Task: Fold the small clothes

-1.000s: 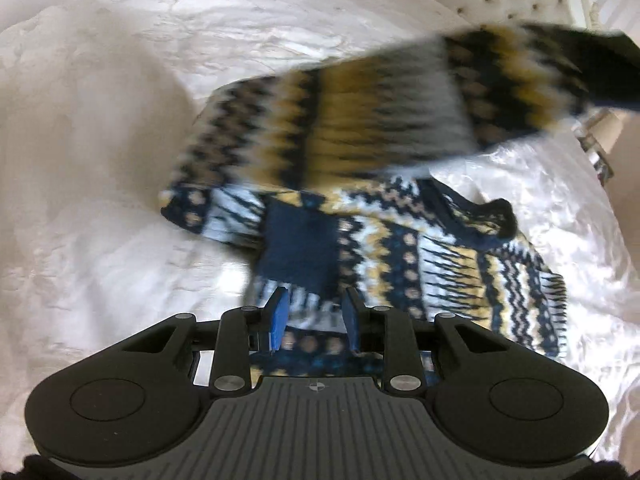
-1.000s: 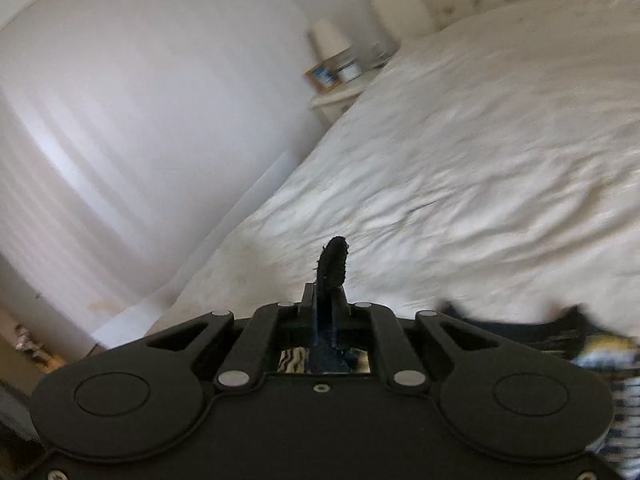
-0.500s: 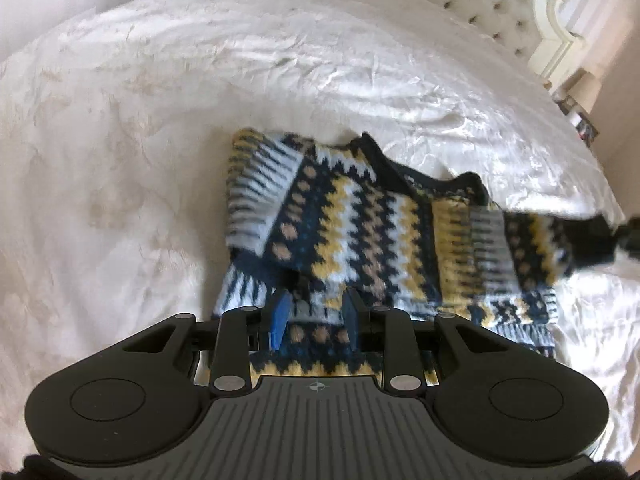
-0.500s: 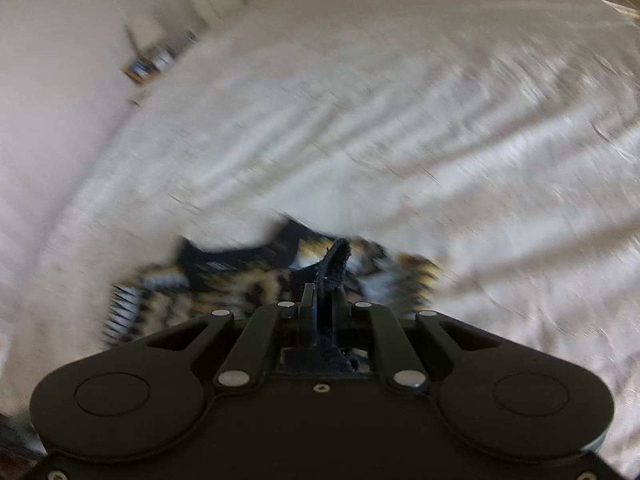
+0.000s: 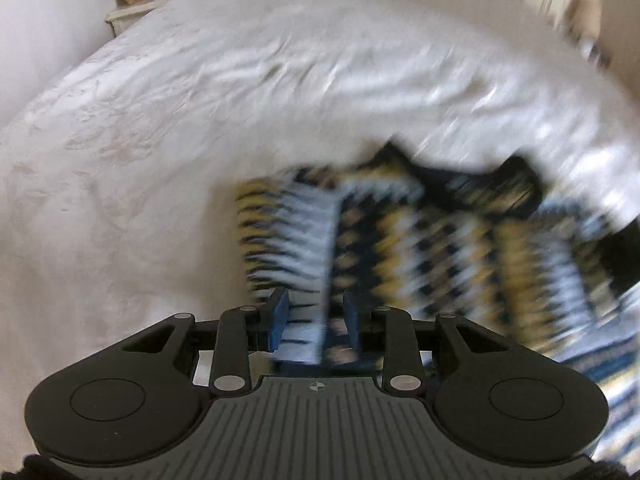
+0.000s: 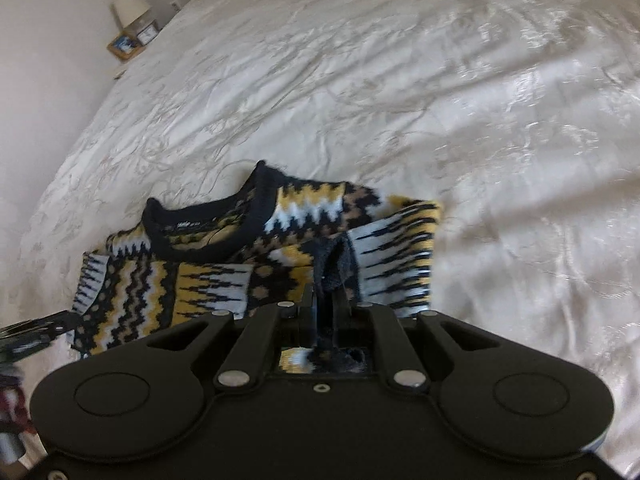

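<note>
Two black hand-held grippers are being used: the right gripper is clamped on the navy-and-yellow patterned knitted sweater's cuff, laying the sleeve across the body for folding; the left gripper, narrowly parted, is holding its hem near the white satin bedspread's near edge.

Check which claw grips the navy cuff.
Right claw: shut tight on the navy cuff. Left claw holds a striped fold, jaws wider apart.

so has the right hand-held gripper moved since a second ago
Yes. The right hand-held gripper has come down toward the bed; a second ago it faced the wall and bedside table, now it sits low over the sweater, gripping its dark cuff.
</note>
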`<state>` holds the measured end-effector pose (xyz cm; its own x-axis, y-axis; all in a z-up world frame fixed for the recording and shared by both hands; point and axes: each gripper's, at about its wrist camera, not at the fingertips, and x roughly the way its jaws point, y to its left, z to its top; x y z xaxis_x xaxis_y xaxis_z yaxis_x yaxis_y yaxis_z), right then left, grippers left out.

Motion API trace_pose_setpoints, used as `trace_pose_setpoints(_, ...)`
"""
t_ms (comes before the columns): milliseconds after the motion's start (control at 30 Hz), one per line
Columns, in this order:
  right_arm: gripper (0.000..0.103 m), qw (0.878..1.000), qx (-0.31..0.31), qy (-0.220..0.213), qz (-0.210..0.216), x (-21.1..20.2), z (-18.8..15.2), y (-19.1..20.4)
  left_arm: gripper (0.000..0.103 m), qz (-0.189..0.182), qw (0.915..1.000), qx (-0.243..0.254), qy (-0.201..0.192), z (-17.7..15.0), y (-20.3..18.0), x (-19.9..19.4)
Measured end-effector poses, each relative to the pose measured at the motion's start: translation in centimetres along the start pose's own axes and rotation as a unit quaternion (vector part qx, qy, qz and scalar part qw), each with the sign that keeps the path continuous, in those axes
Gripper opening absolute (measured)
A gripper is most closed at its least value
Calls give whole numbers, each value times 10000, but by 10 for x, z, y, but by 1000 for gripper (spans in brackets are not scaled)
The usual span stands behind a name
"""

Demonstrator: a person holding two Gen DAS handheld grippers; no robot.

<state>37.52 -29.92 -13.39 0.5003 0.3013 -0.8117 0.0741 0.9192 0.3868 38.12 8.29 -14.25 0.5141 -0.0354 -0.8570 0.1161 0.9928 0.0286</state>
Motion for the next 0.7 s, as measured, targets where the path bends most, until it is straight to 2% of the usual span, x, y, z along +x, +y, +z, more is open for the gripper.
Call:
trace_pose_setpoints(33,15,10000,-61,9,17,0,0,2,32,174,9997,75,124,-4,4,8)
trace_pose_setpoints(100,15,9997,-184,8,130,2,2,7,34,256,9987,-31,433,-13,18,24)
trace_pose_setpoints(133,15,9995,-243,-6,189,2,3,9,41,234,9984,-141,492,-17,25,28)
trace_pose_setpoints(200,15,9992,-364,-34,154,3,5,12,45,137,9985,-298,430,-22,33,29)
trace_pose_setpoints(267,15,9992,-384,-56,58,6,6,9,46,85,9987,-306,396,-24,35,28)
trace_pose_setpoints(367,18,9987,-354,122,-356,22,4,-6,46,26,9985,-383,388,-27,37,25)
trace_pose_setpoints(400,23,9975,-356,260,-551,30,2,-13,46,-9,9983,-425,404,-28,37,24)
trace_pose_setpoints(467,26,9963,-293,415,-693,37,-2,-23,46,-68,9976,-550,415,-26,41,20)
trace_pose_setpoints(533,38,9966,-237,258,-740,30,-3,-25,45,-33,9977,-604,297,-17,43,9)
trace_pose_setpoints(600,61,9960,-248,3,-855,18,-3,-21,44,9,9985,-538,46,-9,42,-6)
trace_pose_setpoints(667,71,9955,-304,-294,-853,6,-3,-15,44,-101,9989,-426,-156,2,38,-15)
trace_pose_setpoints(700,71,9950,-375,-444,-813,1,-2,-10,44,-167,9990,-368,-201,8,35,-15)
